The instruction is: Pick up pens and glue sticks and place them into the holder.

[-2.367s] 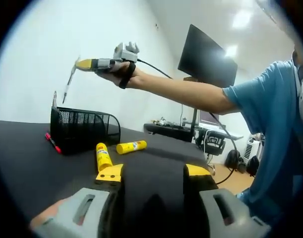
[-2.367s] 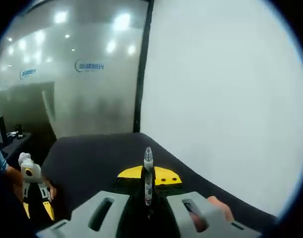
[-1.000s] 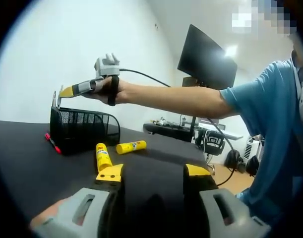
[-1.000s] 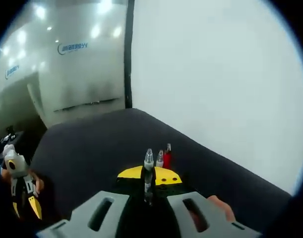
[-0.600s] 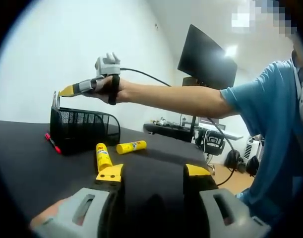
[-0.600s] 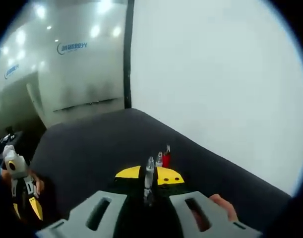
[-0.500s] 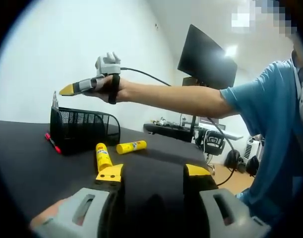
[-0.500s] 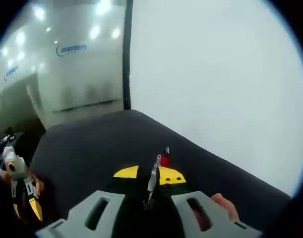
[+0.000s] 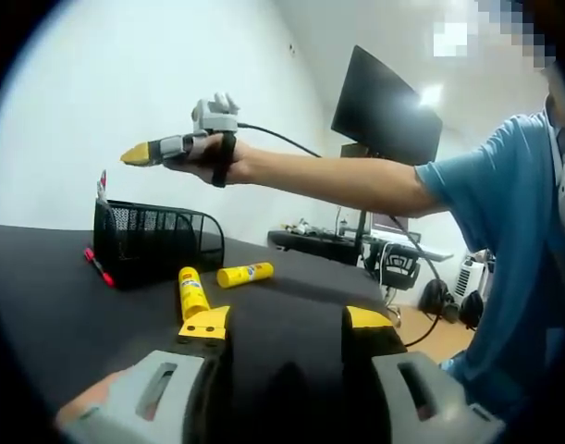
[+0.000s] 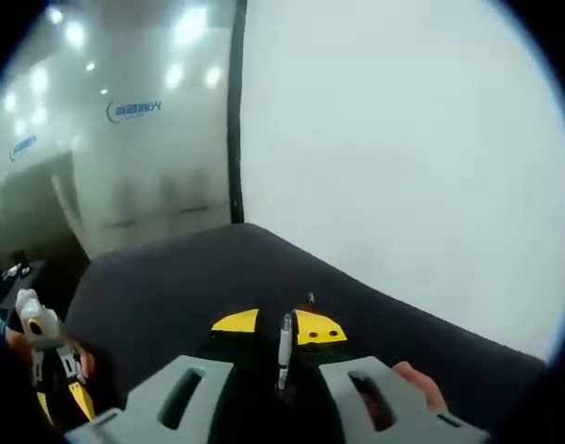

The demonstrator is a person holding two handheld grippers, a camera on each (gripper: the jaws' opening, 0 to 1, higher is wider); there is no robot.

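Drop step: your right gripper (image 9: 139, 152) hangs above holder (image 9: 157, 240), jaws parted, no grip on pen (image 10: 285, 347); left gripper (image 9: 280, 326) wide open, idle; next, grab a glue stick (image 9: 192, 291)

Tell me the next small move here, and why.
Probably ease the open left gripper forward and slightly left onto the nearer glue stick. It lies on the table just past that gripper's tip, outside the holder, while the right gripper hovers above the holder, seemingly empty.
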